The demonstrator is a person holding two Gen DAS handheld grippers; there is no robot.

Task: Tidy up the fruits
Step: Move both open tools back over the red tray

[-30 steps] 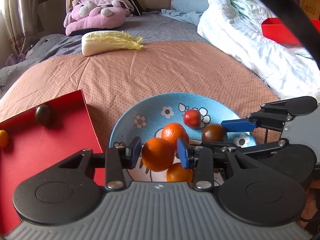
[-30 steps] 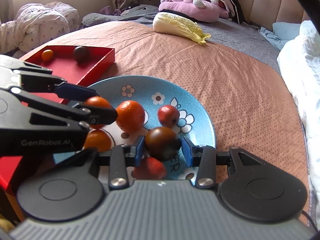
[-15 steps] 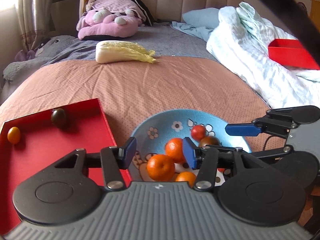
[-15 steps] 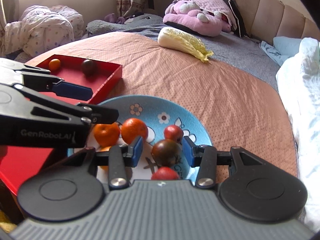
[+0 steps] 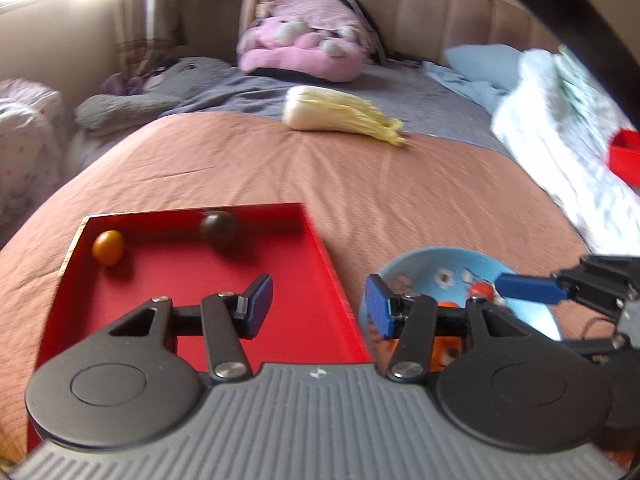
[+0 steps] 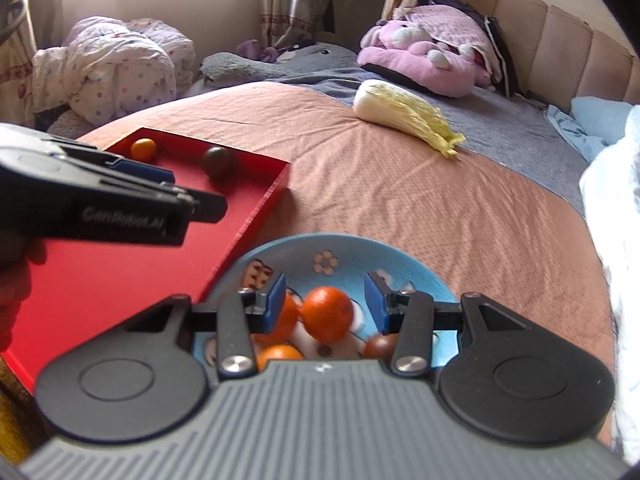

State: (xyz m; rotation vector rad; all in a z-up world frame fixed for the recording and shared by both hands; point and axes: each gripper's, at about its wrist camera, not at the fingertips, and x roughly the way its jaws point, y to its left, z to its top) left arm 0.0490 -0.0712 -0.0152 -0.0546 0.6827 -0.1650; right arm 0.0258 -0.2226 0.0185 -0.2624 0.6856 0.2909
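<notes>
A blue flowered plate [image 6: 416, 268] on the bed holds several oranges [image 6: 327, 313] and a dark fruit [image 6: 378, 345]. It also shows in the left wrist view [image 5: 436, 260]. A red tray [image 5: 168, 280] left of the plate holds a small orange fruit [image 5: 107, 246] and a dark fruit [image 5: 218, 230]. My left gripper [image 5: 318, 306] is open and empty above the tray's right edge. My right gripper [image 6: 326, 302] is open and empty above the plate, with an orange seen between its fingers well below.
A napa cabbage [image 5: 340, 114] lies farther back on the pink blanket [image 5: 360, 184]. A pink plush toy [image 5: 304, 52] sits by the headboard. A white quilt [image 5: 568, 120] with a red box [image 5: 624, 152] is at the right.
Both grippers have lifted away from the plate and opened wider. The left one let go of its orange and moved left over the red tray. The right one let go of the dark fruit.
</notes>
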